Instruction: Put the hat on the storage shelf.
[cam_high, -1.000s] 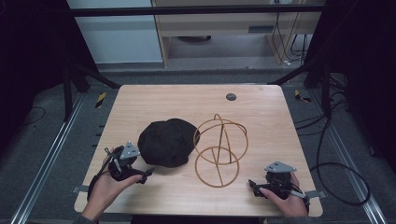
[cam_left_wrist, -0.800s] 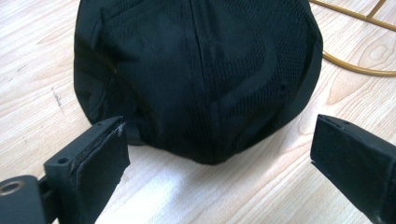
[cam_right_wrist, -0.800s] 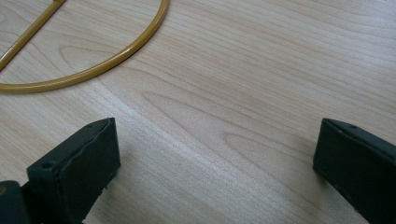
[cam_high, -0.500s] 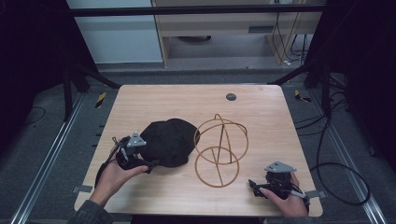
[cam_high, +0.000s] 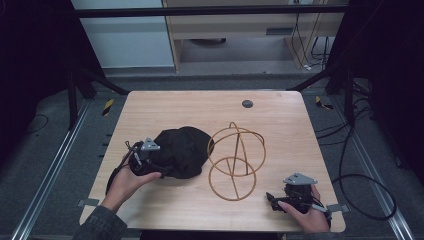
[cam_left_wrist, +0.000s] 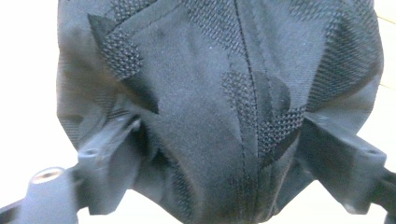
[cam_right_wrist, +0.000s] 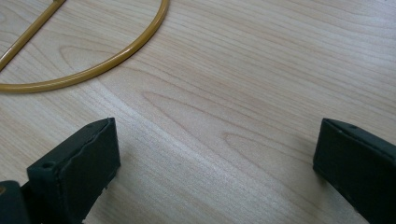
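The work looks barely begun: the black cap (cam_high: 181, 151) lies left of centre on the tabletop (cam_high: 280, 120), touching the gold wire stand (cam_high: 235, 162), unlifted. The left gripper (cam_left_wrist: 224, 135) has its jaws either side of the cap's fabric, just closing, though real pinching is hard to tell. The right gripper (cam_right_wrist: 215, 154) rests wide open, empty, near right; the cap's brim is hidden.

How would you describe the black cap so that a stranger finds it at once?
On the wooden table, look left of the wire frame. The black cap lies there beside it, at the left gripper. It is the table's one soft, dark fabric thing.
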